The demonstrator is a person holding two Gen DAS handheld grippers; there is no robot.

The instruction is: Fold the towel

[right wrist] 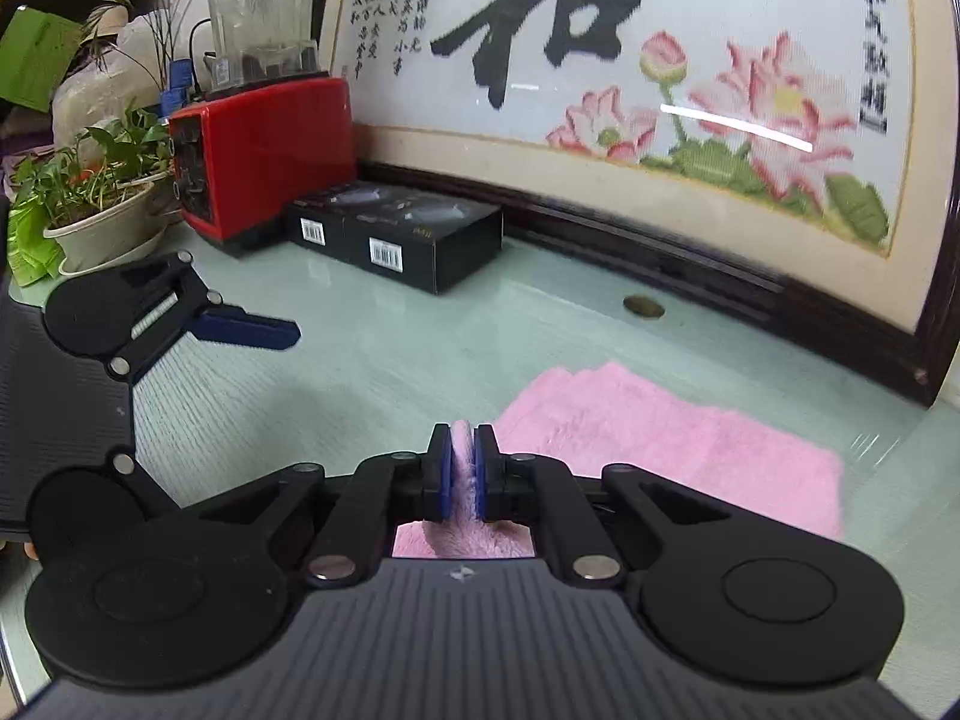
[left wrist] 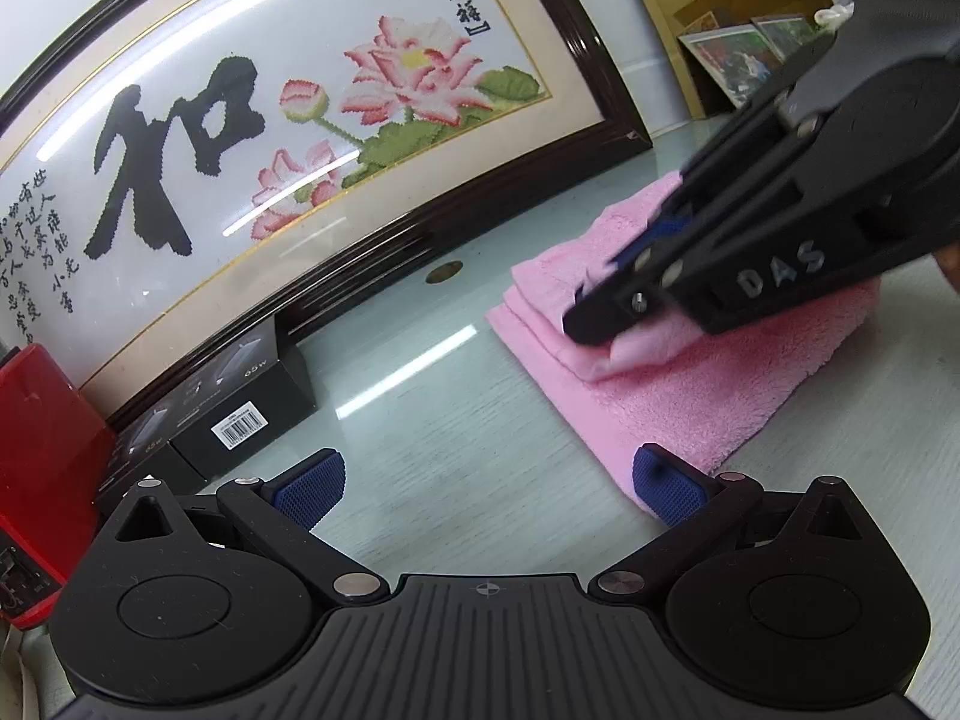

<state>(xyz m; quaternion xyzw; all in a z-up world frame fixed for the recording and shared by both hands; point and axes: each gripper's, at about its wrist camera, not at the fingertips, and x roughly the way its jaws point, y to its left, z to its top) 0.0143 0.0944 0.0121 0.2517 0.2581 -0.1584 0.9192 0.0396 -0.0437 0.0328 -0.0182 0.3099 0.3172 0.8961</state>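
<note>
A pink towel (left wrist: 708, 384) lies folded in several layers on the glass table, right of centre in the left wrist view; it also shows in the right wrist view (right wrist: 660, 444). My right gripper (right wrist: 462, 462) is shut on a fold of the pink towel, pinched between its blue pads. In the left wrist view the right gripper (left wrist: 606, 306) comes down from the upper right onto the towel's top layer. My left gripper (left wrist: 489, 489) is open and empty, just left of the towel's near corner. Its blue finger (right wrist: 252, 330) shows at the left of the right wrist view.
A large framed lotus embroidery (left wrist: 252, 138) leans along the back of the table. Black boxes (right wrist: 396, 234) and a red appliance (right wrist: 258, 156) stand to the left, with potted plants (right wrist: 90, 198) beyond. A small brown disc (right wrist: 644, 306) sits on the glass table (right wrist: 372, 372).
</note>
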